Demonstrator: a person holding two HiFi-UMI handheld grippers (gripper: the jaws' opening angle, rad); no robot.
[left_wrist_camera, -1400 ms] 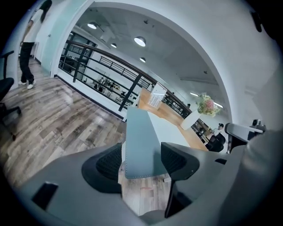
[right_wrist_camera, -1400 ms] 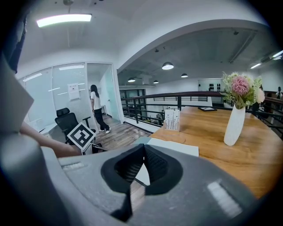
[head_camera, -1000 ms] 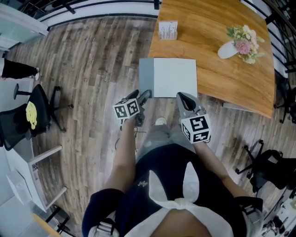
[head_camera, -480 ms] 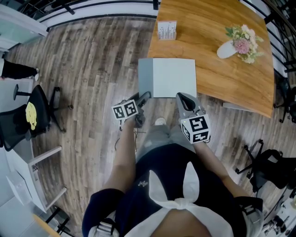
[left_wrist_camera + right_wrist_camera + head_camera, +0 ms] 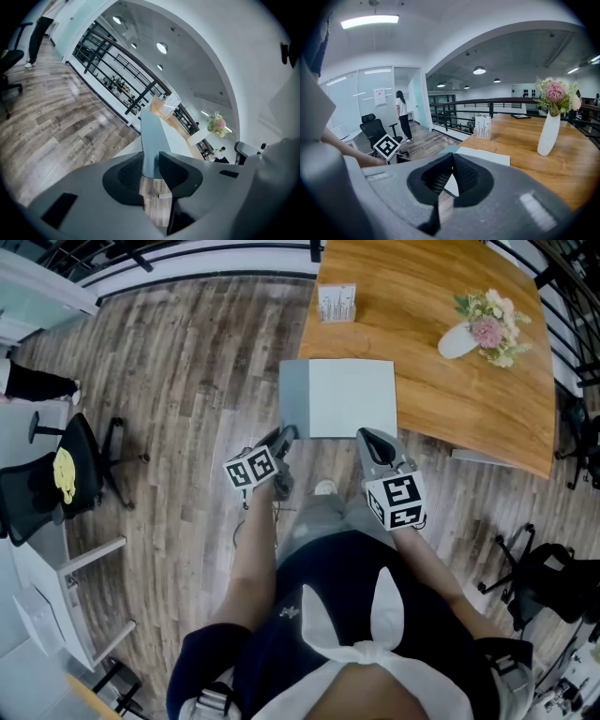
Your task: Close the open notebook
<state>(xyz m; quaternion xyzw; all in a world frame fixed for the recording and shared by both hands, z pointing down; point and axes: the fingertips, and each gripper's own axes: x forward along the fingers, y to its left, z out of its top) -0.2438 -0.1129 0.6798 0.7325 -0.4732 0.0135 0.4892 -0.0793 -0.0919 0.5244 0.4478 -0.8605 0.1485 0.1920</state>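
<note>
- Looking at a notebook [image 5: 337, 401] lying open at the near left corner of the surface [image 5: 450, 399], white page [image 5: 358, 390] up, grey cover [image 5: 293, 399] spread flat toward the left edge, maybe slightly over it.
- Same spot as a second ago, not moved at all.
- Big change: just been closing the left gripper [image 5: 151, 165], now pinched on the near corner of that cover, thin sheet squeezed edge-on between the jaws.
- Also rolled a touch, otherwise hardly shifted.
- Right gripper [image 5: 367, 437] shut on nothing, parked just off the near edge beside the page's near corner.
- Looks like grab done, flip not started: cover not lifted yet.
- Next, probably swinging the cover up and over onto the page without dragging the whole notebook along.
</note>
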